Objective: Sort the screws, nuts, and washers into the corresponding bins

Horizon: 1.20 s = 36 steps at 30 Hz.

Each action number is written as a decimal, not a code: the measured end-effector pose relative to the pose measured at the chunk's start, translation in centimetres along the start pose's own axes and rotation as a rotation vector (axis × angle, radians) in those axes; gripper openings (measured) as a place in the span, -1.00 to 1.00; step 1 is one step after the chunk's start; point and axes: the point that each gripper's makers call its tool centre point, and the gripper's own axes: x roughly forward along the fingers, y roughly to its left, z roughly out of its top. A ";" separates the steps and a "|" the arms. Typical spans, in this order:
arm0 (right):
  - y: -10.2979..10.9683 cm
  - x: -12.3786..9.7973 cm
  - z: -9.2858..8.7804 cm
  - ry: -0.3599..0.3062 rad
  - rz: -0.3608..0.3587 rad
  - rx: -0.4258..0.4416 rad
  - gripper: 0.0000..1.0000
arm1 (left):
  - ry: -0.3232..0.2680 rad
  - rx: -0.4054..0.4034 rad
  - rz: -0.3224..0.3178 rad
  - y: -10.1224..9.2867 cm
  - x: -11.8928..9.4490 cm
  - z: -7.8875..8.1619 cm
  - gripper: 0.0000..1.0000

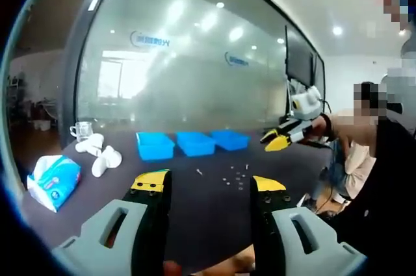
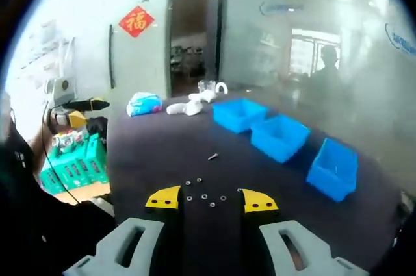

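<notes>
Three bins: blue bins are sitting in a row on the dark table, running from the middle toward the right of the right gripper view, and across the middle of the left gripper view.
Loose hardware: small nuts and washers are lying just above the right gripper in its view, with one screw a bit higher up, long axis slanting up to the right.
Right gripper: jaws are standing apart, holding nothing, pointing straight at the little pile.
Left gripper: left gripper is hanging with jaws apart too, empty; the parts are sitting up and between its jaw tips, closer to the right one.
Nearer hand: I'm guessing the right one, since the pile is practically at its tips.
Which way to go: bins are lying up and right of the pile in the right gripper view.
Writing: red diamond sign in the upper left is showing a gold Chinese character 福; blue logos on the glass wall are too blurry to read.
Other stuff: tissue pack is at lower left of the left gripper view.
</notes>
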 end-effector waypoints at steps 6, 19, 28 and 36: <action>-1.3 0.5 -1.0 0.087 0.055 -0.123 -0.40 | 0.001 -0.006 0.005 0.2 0.1 -0.1 -0.07; -2.6 1.6 -1.9 0.217 0.281 -0.521 -0.31 | 0.007 -0.009 0.014 0.4 0.3 -0.3 -0.07; -3.0 3.1 -2.7 0.354 0.432 -0.711 -0.30 | 0.016 -0.007 0.016 0.4 0.5 -0.5 -0.07; -3.3 4.7 -3.6 0.483 0.553 -0.753 -0.40 | 0.015 -0.008 0.035 0.7 0.4 -0.5 -0.07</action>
